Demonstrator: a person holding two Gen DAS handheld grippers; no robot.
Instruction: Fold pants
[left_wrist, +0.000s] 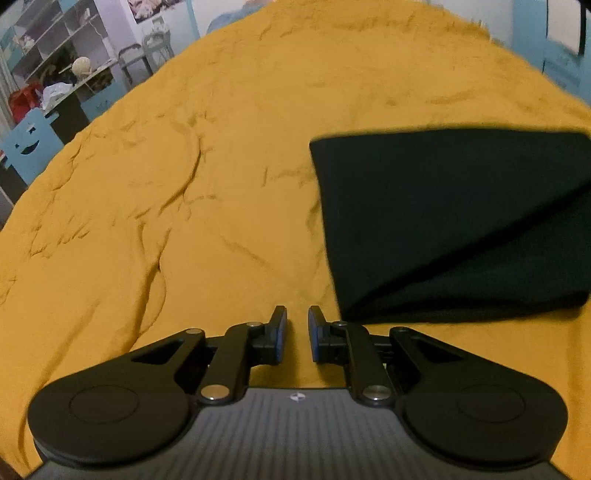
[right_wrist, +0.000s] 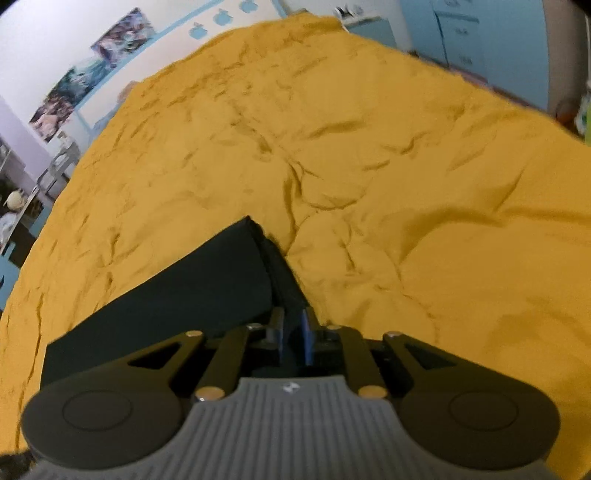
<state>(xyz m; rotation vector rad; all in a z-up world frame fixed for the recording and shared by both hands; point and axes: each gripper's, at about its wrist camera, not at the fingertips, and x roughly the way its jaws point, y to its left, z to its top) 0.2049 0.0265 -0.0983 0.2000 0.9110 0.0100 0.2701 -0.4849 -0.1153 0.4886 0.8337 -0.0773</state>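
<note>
Pants (left_wrist: 454, 225) right of left jaws, beneath right

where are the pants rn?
Folded black pants lie on the yellow bedspread, right of the empty left gripper; the right gripper is at their edge.

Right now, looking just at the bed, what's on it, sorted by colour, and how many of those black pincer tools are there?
Black folded pants: 1
Mustard-yellow bedspread: 1
Black pincer tools: 2, the left gripper and the right gripper
Total: 4
</note>
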